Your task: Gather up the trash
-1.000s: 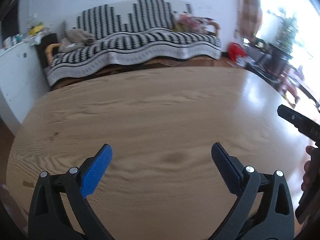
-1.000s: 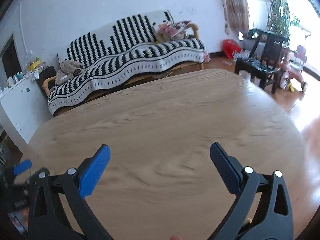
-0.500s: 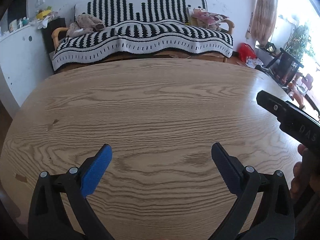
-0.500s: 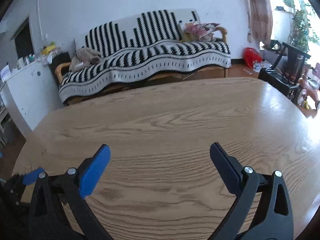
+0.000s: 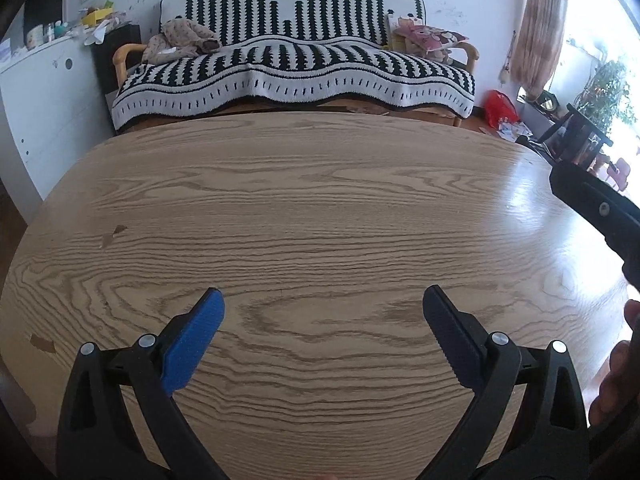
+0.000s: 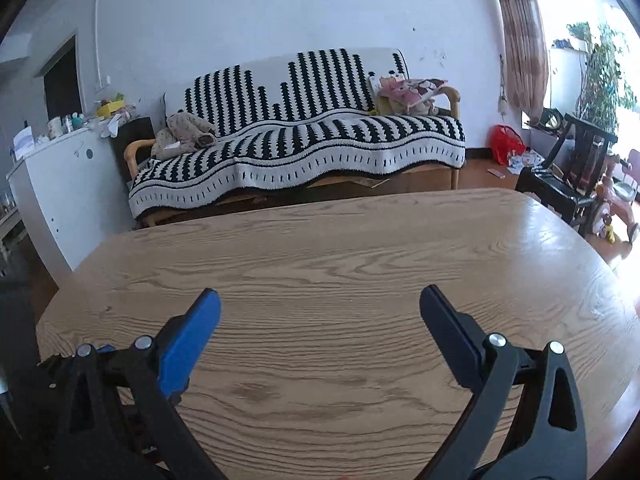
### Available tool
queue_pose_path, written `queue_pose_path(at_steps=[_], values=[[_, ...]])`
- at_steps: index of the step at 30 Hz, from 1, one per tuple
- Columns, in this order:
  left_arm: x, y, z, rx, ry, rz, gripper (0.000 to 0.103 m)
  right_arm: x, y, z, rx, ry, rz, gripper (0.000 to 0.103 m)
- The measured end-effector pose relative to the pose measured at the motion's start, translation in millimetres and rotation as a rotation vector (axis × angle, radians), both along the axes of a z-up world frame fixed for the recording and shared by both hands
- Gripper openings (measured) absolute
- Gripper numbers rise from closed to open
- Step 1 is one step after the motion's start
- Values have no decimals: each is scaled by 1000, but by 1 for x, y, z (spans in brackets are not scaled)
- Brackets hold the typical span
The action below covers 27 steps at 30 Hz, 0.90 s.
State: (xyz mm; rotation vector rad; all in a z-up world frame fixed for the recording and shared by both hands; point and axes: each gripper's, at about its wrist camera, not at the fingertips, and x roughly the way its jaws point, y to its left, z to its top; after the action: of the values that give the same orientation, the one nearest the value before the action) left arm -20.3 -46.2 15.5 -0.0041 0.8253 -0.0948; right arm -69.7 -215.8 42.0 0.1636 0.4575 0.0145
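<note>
Left wrist view shows the left gripper (image 5: pixel 322 312) wide and empty over the bare bench (image 5: pixel 320 208), the right gripper (image 6: pixel 320 312) likewise wide, probably both poised for grasping, though no trash is visible on it.

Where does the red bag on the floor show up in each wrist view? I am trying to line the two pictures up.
Left wrist view: the red bag lies upper right, on the floor past the sofa's right end.
Right wrist view: the red bag lies right of centre, also beside the sofa's right end.
Shared landmark: the striped sofa cover.
</note>
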Motion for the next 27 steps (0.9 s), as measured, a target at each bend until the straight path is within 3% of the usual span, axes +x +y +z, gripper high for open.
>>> queue_pose_path(at_steps=[27], values=[[3,1,-7,-8,21,-11,97,6,2,-10,9,40,2,96]])
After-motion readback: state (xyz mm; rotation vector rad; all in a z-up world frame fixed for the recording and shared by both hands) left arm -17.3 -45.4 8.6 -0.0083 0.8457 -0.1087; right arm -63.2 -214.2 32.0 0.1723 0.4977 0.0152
